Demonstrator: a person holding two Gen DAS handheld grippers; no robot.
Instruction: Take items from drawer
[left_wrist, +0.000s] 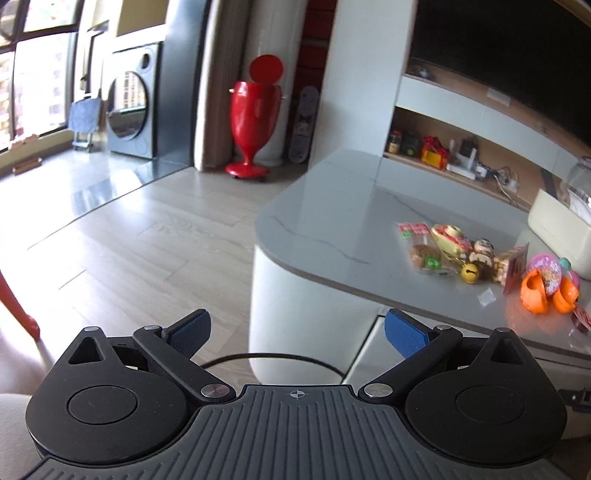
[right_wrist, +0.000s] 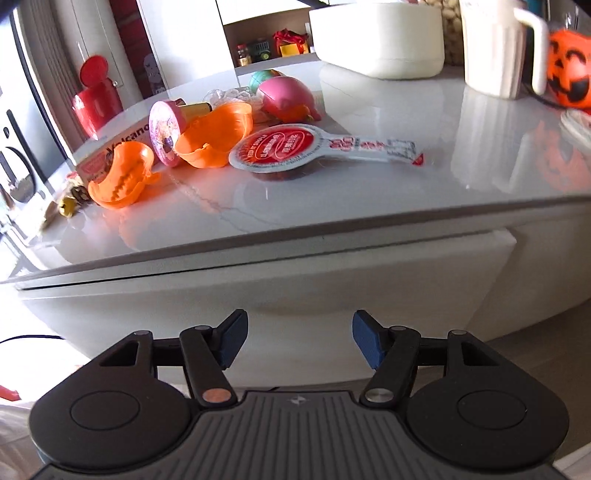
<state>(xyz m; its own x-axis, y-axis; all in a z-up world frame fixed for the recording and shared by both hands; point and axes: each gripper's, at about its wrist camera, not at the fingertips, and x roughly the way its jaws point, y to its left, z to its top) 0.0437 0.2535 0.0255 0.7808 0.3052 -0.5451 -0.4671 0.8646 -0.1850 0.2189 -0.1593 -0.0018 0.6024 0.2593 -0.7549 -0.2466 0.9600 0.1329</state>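
1. The left gripper (left_wrist: 297, 334) has its jaws spread wide with nothing between them; it hangs above the floor, off the rounded end of the counter (left_wrist: 332, 206).
2. The right gripper (right_wrist: 299, 341) is about half open and empty, facing the white drawer front (right_wrist: 258, 280) just under the counter edge; the drawer looks shut.
3. Items lie on the counter: two orange shell halves (right_wrist: 214, 140), a round pink disc (right_wrist: 166, 133) between them, a red-lidded sauce cup (right_wrist: 273, 147), and a pink ball-like toy (right_wrist: 286, 98).
4. Farther left sit snack packets (left_wrist: 421, 245) and a small yellow bell (left_wrist: 469, 273).
5. A white box (right_wrist: 380, 40), a white jug (right_wrist: 495, 48) and an orange pumpkin pail (right_wrist: 570, 74) stand behind.
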